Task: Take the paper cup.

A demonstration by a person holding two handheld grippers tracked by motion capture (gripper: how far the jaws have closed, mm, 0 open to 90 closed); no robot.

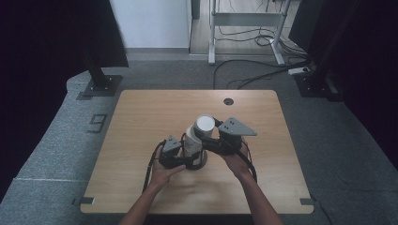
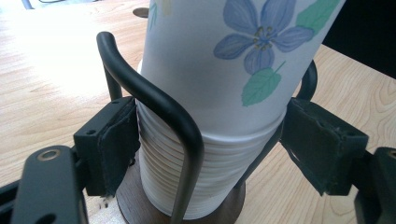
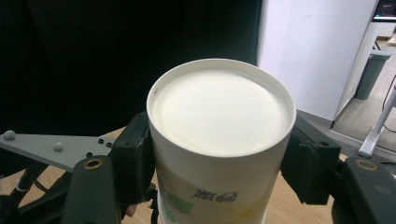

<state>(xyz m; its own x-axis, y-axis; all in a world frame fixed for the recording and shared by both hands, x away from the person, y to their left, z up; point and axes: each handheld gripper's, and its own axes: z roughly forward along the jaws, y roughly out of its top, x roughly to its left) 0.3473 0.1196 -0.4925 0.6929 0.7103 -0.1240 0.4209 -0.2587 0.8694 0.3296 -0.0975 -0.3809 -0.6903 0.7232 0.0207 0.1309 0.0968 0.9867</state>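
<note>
While you look down from the high view, your left gripper [image 1: 180,161] sits low at the foot of a stack of paper cups [image 1: 191,145], which stands in a black wire holder [image 1: 199,161] on the wooden table [image 1: 141,122], and your right gripper [image 1: 206,133] reaches in from the other side, higher up, around the top cup [image 1: 204,125], whose white bottom faces upward and leans toward your right hand [image 1: 237,164]. From the left gripper view, your left gripper [image 2: 210,144] stands narrowed around the ribbed lower stack [image 2: 163,172]; the pad on the left of that view touches the cups just beside a curved black rod of the wire holder [image 2: 154,102], while you cannot tell whether the other pad presses, since a thin gap seems to show there. Directly ahead of those jaws rises the flowered cup [image 2: 224,70], and under the stack lies a dark round base [image 2: 135,200]. From the right gripper view, your right gripper [image 3: 219,158] is clamped on the inverted top cup [image 3: 222,112], both pads tight against its wall just below the rim of its white bottom, with printed marks on the wall between the jaws.
</note>
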